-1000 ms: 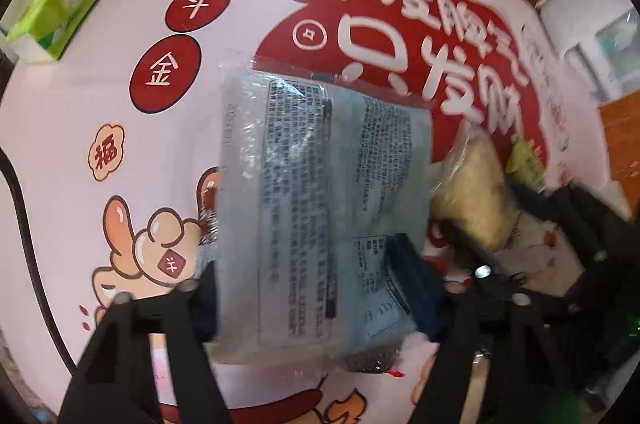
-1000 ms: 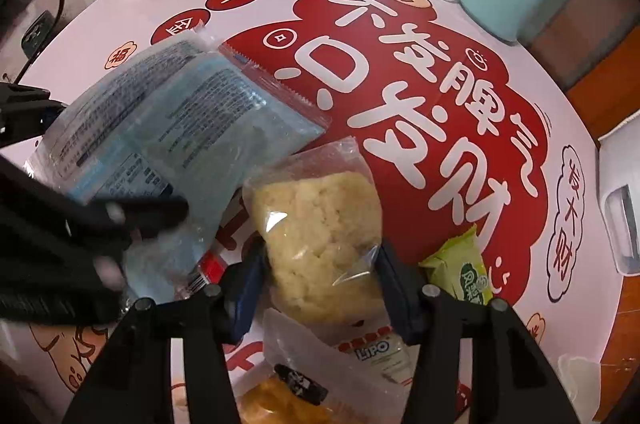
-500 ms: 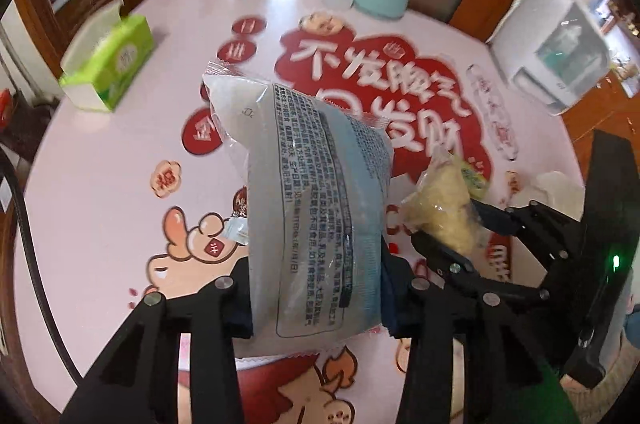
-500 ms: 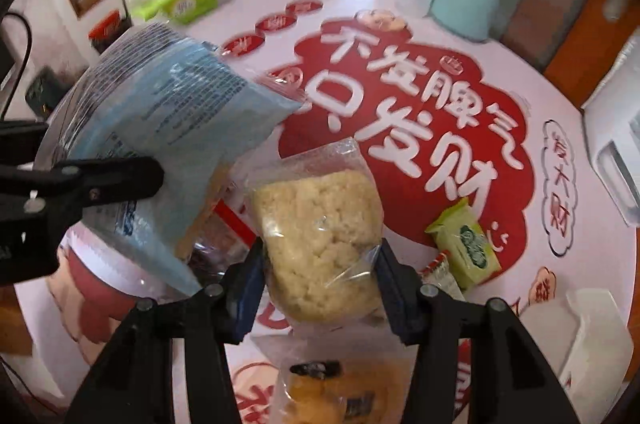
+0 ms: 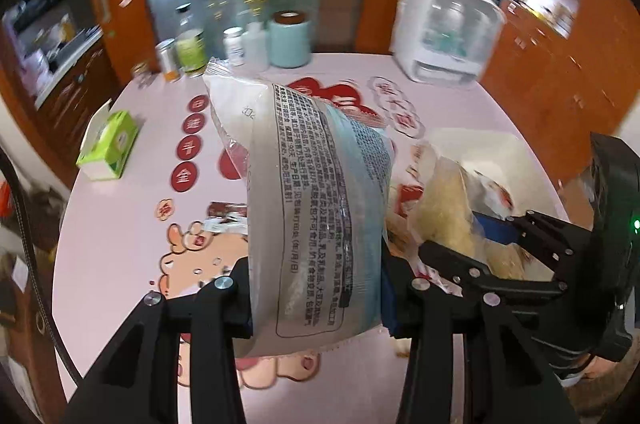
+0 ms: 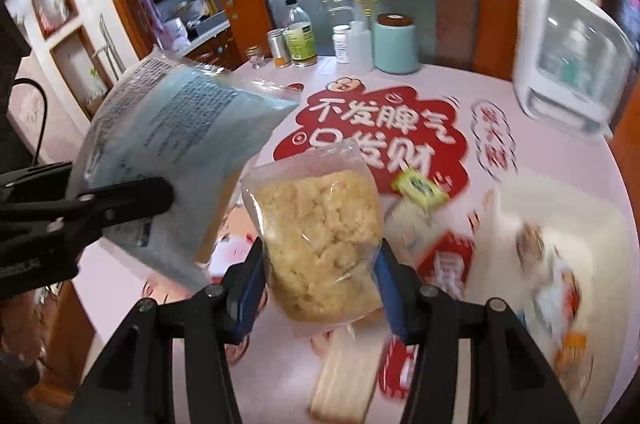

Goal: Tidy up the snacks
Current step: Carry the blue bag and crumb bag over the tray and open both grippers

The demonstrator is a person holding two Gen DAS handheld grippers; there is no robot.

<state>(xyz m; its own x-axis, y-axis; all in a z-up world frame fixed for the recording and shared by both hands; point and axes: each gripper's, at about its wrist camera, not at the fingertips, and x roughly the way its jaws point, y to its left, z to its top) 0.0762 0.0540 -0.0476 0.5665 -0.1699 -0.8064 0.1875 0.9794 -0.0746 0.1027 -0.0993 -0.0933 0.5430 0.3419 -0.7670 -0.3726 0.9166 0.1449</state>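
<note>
Mid-carry, by the look of it: two snacks lifted clear of the round pink table (image 6: pixel 580 183), neither yet set down.

Left gripper (image 5: pixel 316 292): jaws part-way closed, clamped on the lower end of a pale blue printed packet (image 5: pixel 316 207), text side up, top end leaning toward the far edge of the table. Jaws drew in during the last second, packet between them throughout. Same packet (image 6: pixel 172 151) seen from the right wrist, up and to the left of the other bag, above the table.

Right gripper (image 6: pixel 320 284): jaws part-way closed, pressing both sides of a clear bag of crumbly yellow snack (image 6: pixel 320 244), bag upright, held over the near part of the table. Also visible from the left wrist, bag (image 5: pixel 448 216) just beside the blue packet.

Still on the table: a small green-yellow sachet (image 6: pixel 420 185) on the red print, a pale wrapped bar (image 6: pixel 344 380) near the front edge, blurred packets at the right edge, too smeared to name. Toward the far edge: a green tissue box (image 5: pixel 108 147), bottles and a teal canister (image 6: pixel 396 43), a white appliance (image 6: pixel 568 75).

Next, probably: choosing a drop spot for each bag. No bin or tray clearly identifiable; the pale blurred shape at the right of the table could be one, cannot tell. Calls for keeping both grips firm through the swing, keeping the two bags from colliding, then lowering before loosening either jaw.
</note>
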